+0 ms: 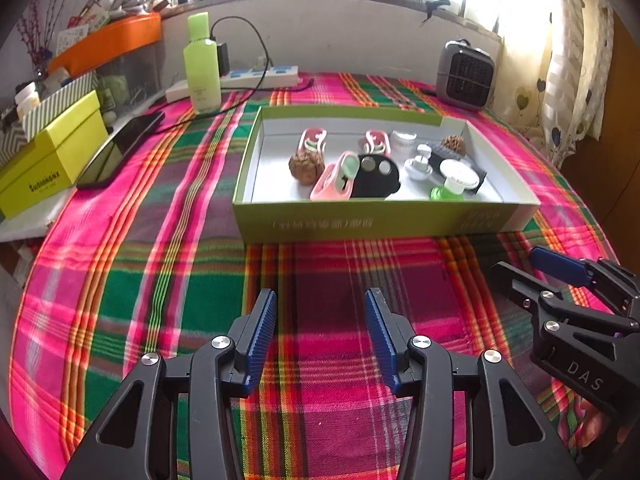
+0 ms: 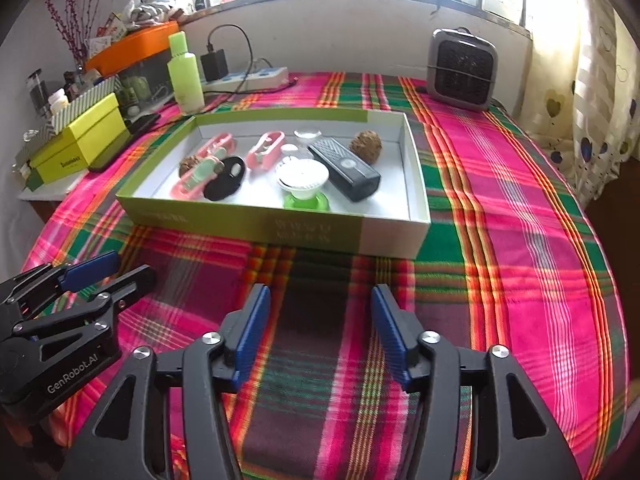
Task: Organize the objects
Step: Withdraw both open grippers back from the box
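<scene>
A shallow green box (image 1: 360,222) (image 2: 248,220) sits on the plaid cloth. It holds several small items: pink clips (image 1: 334,178) (image 2: 266,150), two brown walnuts (image 1: 306,164) (image 2: 366,146), a black oval case (image 1: 376,178) (image 2: 226,180), a dark rectangular device (image 2: 344,168) and a white-and-green suction cup (image 1: 454,182) (image 2: 304,184). My left gripper (image 1: 320,300) (image 2: 116,268) is open and empty, short of the box. My right gripper (image 2: 320,296) (image 1: 516,260) is open and empty, beside it.
A green bottle (image 1: 202,66) (image 2: 185,74), a power strip (image 1: 260,76) (image 2: 248,78) and a grey heater (image 1: 466,76) (image 2: 462,68) stand at the back. A yellow box (image 1: 48,160) (image 2: 80,144) and a phone (image 1: 120,150) lie at the left.
</scene>
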Tool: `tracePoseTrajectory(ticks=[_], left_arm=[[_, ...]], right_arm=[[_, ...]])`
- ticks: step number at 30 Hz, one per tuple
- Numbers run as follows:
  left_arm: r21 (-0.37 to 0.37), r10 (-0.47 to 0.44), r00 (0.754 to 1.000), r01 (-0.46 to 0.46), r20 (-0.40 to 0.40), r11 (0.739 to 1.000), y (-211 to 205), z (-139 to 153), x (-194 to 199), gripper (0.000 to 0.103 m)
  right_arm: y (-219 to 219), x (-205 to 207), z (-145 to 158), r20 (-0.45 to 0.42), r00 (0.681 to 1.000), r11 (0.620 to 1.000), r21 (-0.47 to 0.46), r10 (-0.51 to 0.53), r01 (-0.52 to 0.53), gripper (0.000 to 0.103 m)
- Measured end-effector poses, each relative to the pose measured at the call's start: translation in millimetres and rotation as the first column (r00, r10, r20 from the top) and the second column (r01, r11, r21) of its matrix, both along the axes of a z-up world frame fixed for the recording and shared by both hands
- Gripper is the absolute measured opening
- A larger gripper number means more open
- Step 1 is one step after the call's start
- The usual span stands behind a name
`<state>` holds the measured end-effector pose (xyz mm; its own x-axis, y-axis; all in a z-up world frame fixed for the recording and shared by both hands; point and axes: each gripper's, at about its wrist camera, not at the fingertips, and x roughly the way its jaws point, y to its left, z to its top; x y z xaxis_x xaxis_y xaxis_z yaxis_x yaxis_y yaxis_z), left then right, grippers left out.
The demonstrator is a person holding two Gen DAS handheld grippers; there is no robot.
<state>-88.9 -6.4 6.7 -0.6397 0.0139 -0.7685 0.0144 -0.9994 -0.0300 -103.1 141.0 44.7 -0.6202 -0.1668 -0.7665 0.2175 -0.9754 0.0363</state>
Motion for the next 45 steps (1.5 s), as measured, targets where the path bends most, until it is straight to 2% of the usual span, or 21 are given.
tracePoseTrajectory(ticks=[5, 15, 16, 19, 20, 45], left_arm=[[0.003, 0.016, 1.000, -0.016, 0.008, 1.000, -2.4, -0.9, 0.1, 0.045], [-0.025, 0.005, 1.000, -0.005, 0.018, 1.000, 3.0, -2.8, -1.7, 0.054], [-0.025, 0.004, 1.000, -0.003, 0.019, 1.000, 3.0, -2.9, -2.0, 0.056], [-0.022, -0.005, 1.000, 0.006, 0.022, 1.000, 4.5, -3.0, -2.9, 0.059], [-0.023, -0.005, 1.000, 0.006, 0.022, 1.000, 4.6, -3.1, -3.0, 0.059], [-0.026, -0.004, 1.000, 0.005, 0.022, 1.000, 6.2, -3.3, -3.8, 0.062]], right_arm=[[3.9, -1.3, -3.7, 0.019, 1.000, 1.000, 0.004, -0.019, 0.019, 0.054], [2.6, -2.1, -5.2, 0.023, 0.999, 0.999, 0.034, -0.026, 0.025, 0.054], [2.0, -2.0, -5.3, 0.022, 0.999, 0.998, 0.047, -0.034, 0.033, 0.056], [6.1, -4.6, -6.6, 0.032, 0.997, 0.996, 0.055, -0.074, 0.072, 0.072], [8.8, -4.8, -7.1, 0.035, 0.996, 0.996, 0.046, -0.081, 0.079, 0.073], [9.9, -4.4, -8.1, 0.034, 0.996, 0.995, 0.050, -0.083, 0.081, 0.074]])
